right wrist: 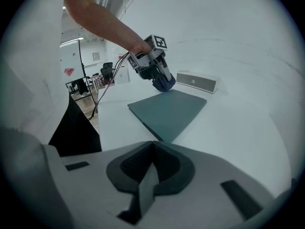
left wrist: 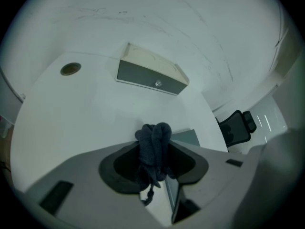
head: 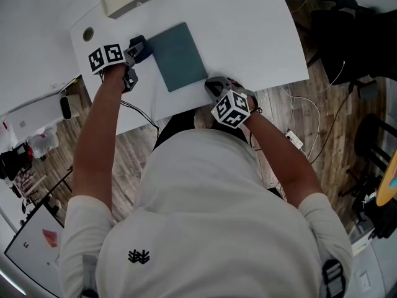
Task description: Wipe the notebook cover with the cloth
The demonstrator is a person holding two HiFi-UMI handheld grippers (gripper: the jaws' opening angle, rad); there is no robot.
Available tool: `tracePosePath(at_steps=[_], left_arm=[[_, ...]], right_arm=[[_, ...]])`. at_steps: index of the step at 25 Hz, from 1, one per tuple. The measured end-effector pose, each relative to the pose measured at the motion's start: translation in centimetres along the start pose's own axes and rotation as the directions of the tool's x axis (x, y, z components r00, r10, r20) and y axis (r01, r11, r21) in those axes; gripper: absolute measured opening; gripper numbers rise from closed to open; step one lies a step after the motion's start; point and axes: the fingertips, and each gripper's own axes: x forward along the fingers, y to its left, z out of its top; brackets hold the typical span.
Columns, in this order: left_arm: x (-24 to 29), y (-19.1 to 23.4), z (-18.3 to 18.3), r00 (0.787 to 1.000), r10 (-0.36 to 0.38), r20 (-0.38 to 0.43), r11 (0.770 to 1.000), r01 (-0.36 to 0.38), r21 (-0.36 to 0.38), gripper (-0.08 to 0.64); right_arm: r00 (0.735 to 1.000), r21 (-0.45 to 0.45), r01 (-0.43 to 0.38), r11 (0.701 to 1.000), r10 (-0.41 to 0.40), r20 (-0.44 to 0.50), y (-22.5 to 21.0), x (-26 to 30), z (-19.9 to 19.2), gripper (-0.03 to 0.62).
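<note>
Left hand-held gripper [left wrist: 153,162] pinches the cloth [left wrist: 153,141] at the notebook's [head: 178,56] left edge; with the right hand-held gripper [right wrist: 152,175] closed and empty just off its near corner, wiping may shove the unpinned notebook.

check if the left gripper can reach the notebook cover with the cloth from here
Probably yes: the left gripper, shut on the cloth, sits at a corner of the notebook with nothing between them.
</note>
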Motion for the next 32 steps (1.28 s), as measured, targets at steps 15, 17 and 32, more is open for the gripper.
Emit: tracePosePath(at_steps=[15, 17, 32], left_arm=[[-8.5, -1.6, -5.5, 0.966, -0.044, 0.254, 0.997, 0.026, 0.076, 0.164], [-9.7, -2.6, -6.7, 0.957, -0.069, 0.282, 0.994, 0.043, 0.096, 0.164], [-15.7, -9.4, -13.5, 0.882, -0.197, 0.428, 0.957, 0.078, 0.281, 0.164]], right_arm=[[0.996, -0.013, -0.053, 0.999, 0.054, 0.064, -0.7, -1.3, 0.1, 0.008], [0.994, 0.017, -0.05, 0.999, 0.049, 0.095, -1.1, -2.2, 0.5, 0.008], [0.979, 0.208, 0.021, 0.978, -0.063, 0.195, -1.5, -11.8, 2.7, 0.008]])
